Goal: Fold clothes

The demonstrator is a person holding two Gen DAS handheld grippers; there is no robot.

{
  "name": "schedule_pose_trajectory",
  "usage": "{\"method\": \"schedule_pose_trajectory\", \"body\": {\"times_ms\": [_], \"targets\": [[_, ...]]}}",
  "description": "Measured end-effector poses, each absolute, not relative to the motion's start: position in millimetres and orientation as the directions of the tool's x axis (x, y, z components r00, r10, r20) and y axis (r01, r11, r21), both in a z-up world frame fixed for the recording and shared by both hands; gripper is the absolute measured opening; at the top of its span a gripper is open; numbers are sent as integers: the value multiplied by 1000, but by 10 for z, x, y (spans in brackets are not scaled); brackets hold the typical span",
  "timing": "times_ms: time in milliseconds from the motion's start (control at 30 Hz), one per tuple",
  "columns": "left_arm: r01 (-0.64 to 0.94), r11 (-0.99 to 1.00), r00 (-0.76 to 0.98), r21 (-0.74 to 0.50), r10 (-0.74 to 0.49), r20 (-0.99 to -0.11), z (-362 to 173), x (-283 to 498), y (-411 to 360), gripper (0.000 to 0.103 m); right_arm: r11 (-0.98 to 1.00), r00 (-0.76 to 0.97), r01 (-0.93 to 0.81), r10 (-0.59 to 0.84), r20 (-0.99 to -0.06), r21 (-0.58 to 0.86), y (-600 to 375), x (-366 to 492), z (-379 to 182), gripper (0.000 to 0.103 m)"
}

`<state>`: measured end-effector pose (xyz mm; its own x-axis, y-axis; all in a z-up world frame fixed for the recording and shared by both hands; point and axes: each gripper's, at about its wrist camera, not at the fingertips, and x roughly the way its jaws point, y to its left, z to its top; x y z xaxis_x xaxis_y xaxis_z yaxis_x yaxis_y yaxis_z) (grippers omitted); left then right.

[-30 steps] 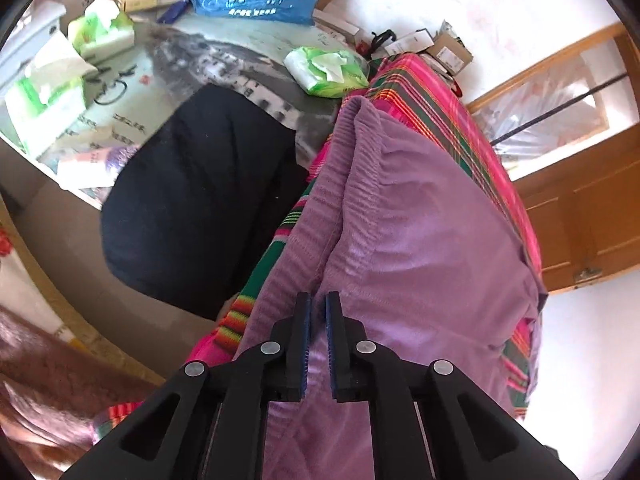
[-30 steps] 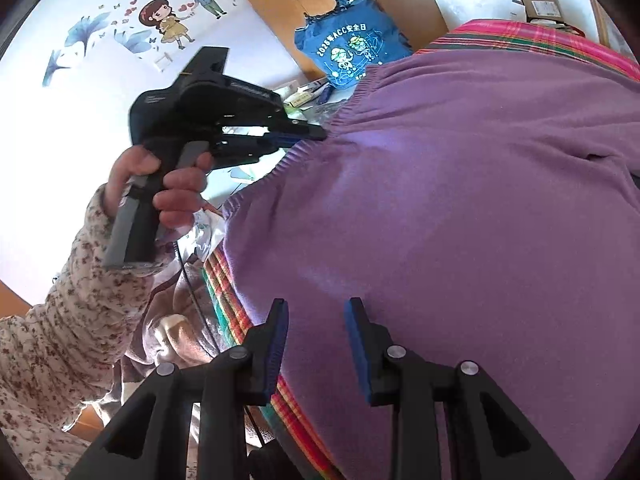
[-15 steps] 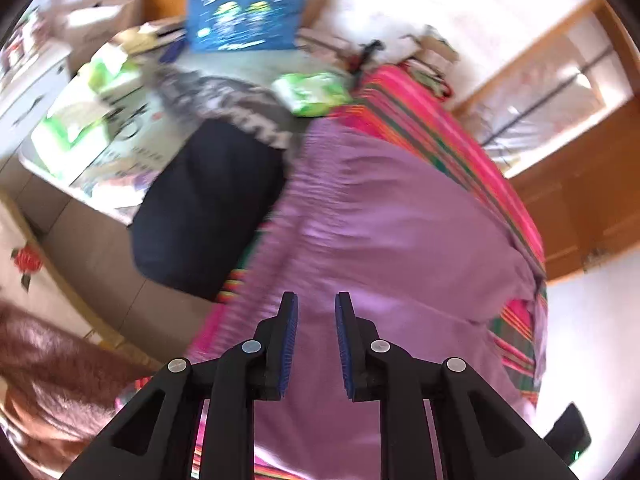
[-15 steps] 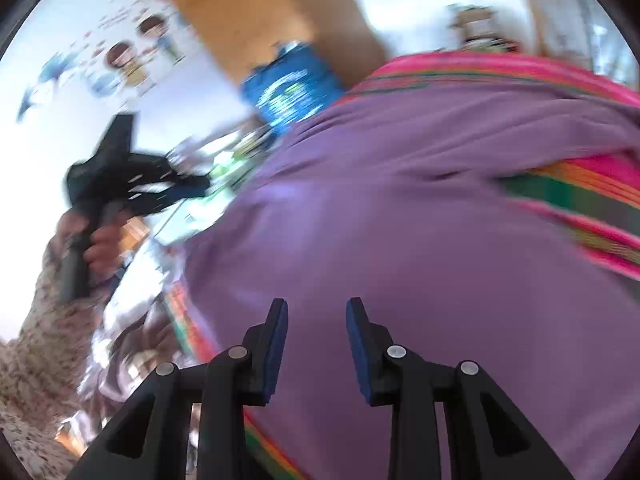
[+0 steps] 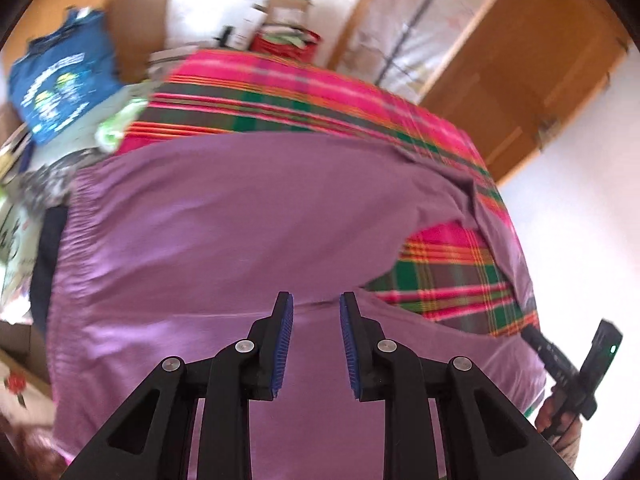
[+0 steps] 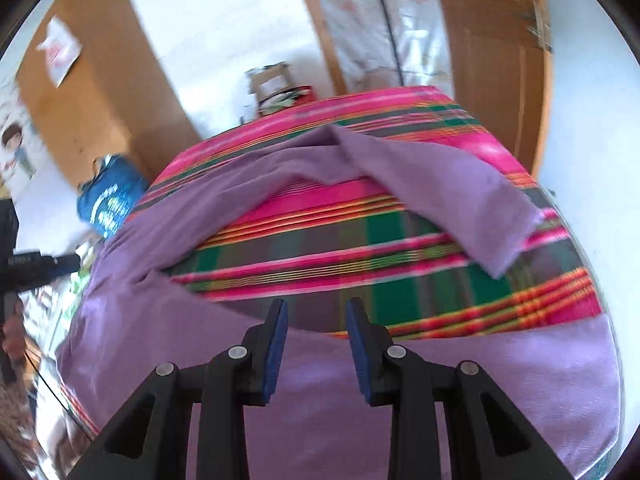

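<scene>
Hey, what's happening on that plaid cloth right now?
A person with a gripper in each hand is folding a purple garment spread over a plaid cloth. Neither gripper holds anything: the left gripper has its jaws opening above the fabric, and the right gripper is open over the garment's edge. One purple sleeve lies across the plaid, not yet folded in.

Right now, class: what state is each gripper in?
Left gripper: jaws opening, nothing between them.
Right gripper: open, holding nothing.
</scene>
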<state>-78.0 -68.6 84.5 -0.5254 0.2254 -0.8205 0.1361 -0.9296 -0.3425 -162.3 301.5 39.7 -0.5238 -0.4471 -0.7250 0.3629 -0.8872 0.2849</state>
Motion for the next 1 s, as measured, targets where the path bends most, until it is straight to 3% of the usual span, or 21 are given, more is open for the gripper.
{"method": "schedule_pose_trajectory", "body": {"times_ms": [367, 467, 733, 867, 1000], "targets": [[76, -951, -454, -299, 234, -860, 691, -1082, -273, 25, -879, -489, 397, -445, -750, 263, 3084, -1823, 375, 31], [72, -967, -469, -242, 182, -865, 756, -1133, -217, 25, -859, -494, 441, -473, -730, 258, 3038, -1917, 579, 31], [-14, -979, -460, -205, 188, -868, 664, -1450, 117, 25, -828, -600, 557, -457, -657, 67, 2784, -2185, 1410, 31], [-49, -990, -455, -134, 142, -879, 455, -1575, 330, 25, -815, -574, 580, -391, -719, -20, 2620, -2400, 1237, 31], [-63, -997, -464, -53, 76, -882, 326, -1713, 442, 25, -823, -496, 568, -345, -797, 3, 2575, -2583, 746, 31]]}}
